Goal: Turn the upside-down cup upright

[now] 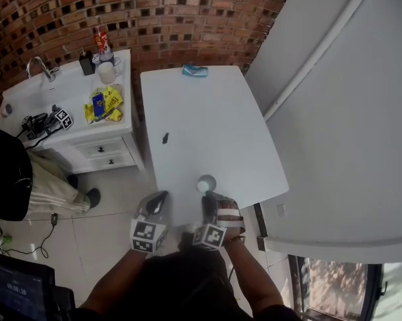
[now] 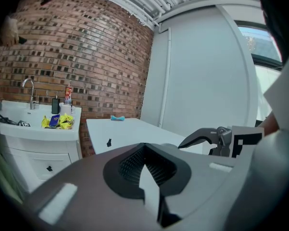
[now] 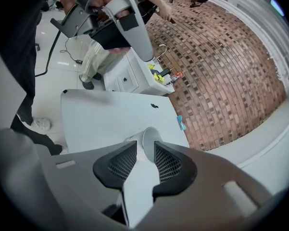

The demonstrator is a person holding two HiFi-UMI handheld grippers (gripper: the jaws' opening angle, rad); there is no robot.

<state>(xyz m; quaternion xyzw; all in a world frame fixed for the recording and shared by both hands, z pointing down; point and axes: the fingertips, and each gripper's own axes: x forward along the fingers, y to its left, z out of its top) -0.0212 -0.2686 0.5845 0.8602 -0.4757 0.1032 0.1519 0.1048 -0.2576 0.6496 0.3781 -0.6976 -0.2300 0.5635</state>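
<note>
Step in hand: closing on the cup before the flip. I judge the task barely begun. The cup [image 1: 207, 183] stands mouth-down on the bench [image 1: 207, 112], close to the bench's near edge, with its recessed base facing up.

Right tongs [image 1: 208, 199]: released, jaws apart. In the right gripper view the cup [image 3: 150, 134] shows in the gap at the tips of the right tongs [image 3: 145, 150]. It sits a little beyond the pads rather than deep between them, and one pad hides part of its wall. I cannot tell whether a pad touches it. That view is rolled well over, so I take the wrist to be held turned, ready for the flip.

Left tongs [image 1: 158, 202]: clenched on nothing. The left gripper view shows the left tongs [image 2: 144, 148] with pads meeting at the tips. They hang off the bench's near edge, apart from the cup.

Doing it well (judgement):
- Push the right tongs forward until the cup's wall sits mid-pad.
- Close gently. The cup looks thin and light, so it may crush or skid off the bench's near edge.
- Lift clear of the bench before rolling.
- Set it down mouth-up, farther in from the near edge.
</note>
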